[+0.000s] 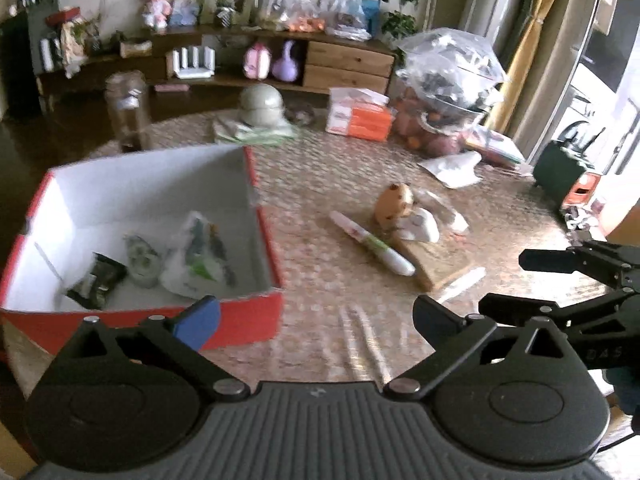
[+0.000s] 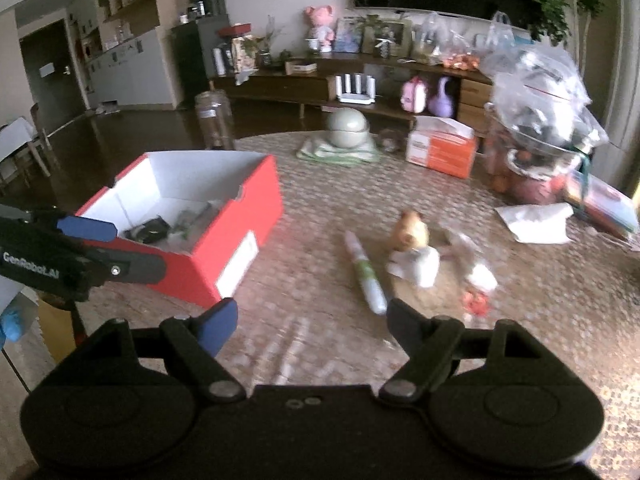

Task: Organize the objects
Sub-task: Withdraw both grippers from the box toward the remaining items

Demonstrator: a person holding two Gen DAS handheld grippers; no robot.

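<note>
Left tongs (image 1: pixel 316 318) nearest the lens in the left wrist view: jaws spread wide, nothing between them, hanging over bare patterned worktop (image 1: pixel 328 184). Blue pad on the left finger sits in front of the near corner of the red box (image 1: pixel 240 320).

Right tongs (image 2: pixel 310 318) likewise spread wide and empty, over the worktop just short of the loose items. Seen from the left wrist view they enter at the right edge, jaws apart.

Red box: open top, white inside, standing on the left part of the worktop. Inside it, a dark packet (image 1: pixel 98 280), a small clear wrapper with a greenish print (image 1: pixel 142 260) and a white plastic bag with green print (image 1: pixel 198 260), all lying on the bottom toward the near wall.

Still out on the worktop, right of the box and well apart from it:
- white tube with green band (image 1: pixel 374 246), lying flat, one end resting against a flat wooden block (image 1: pixel 436 260)
- brown round-headed toy figure (image 1: pixel 394 202) with a white body, on the block's far end
- clear crumpled wrappers (image 2: pixel 476 264) just right of the figure
- small red-orange item (image 2: pixel 476 302), blurred, cannot tell what it is

Far edge of worktop: green-grey domed pot (image 1: pixel 262 106) on a folded cloth, orange tissue box (image 1: pixel 360 116), large clear bag (image 1: pixel 452 68) over a bowl.
</note>
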